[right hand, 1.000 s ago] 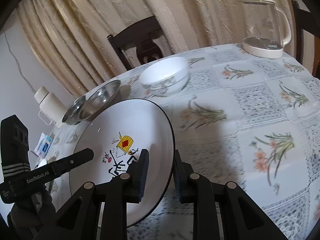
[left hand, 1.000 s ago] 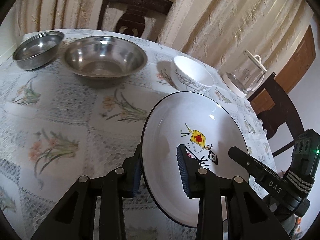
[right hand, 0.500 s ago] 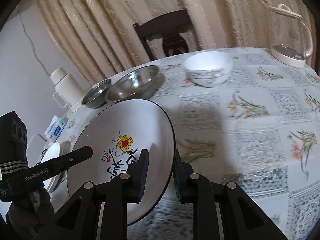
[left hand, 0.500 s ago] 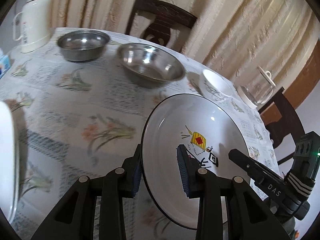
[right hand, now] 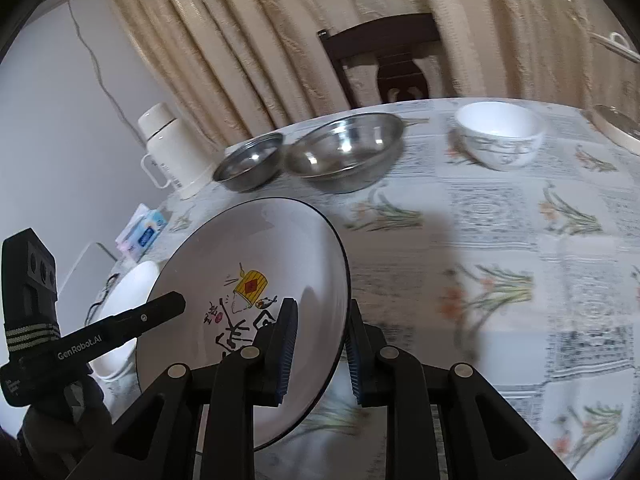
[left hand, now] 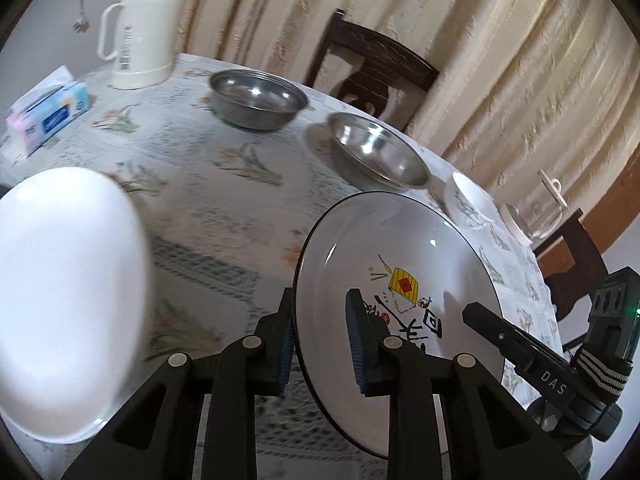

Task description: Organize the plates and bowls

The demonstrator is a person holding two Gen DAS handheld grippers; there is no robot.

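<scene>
Both grippers pinched the decorated plate [left hand: 400,280] above the surface [left hand: 224,200]: left gripper [left hand: 320,340] gripped its left rim, right gripper [right hand: 320,344] its right rim. A white plate [left hand: 68,288] lay near left.

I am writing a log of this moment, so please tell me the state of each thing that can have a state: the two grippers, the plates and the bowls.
Left gripper: shut on painted plate's rim.
Right gripper: shut on opposite rim.
Painted plate: lifted, tilted, empty.
White plate: on table, empty.
Smaller steel bowl: upright, empty.
Larger steel bowl: upright, empty.
White bowl: upright; inside not fully visible.
</scene>
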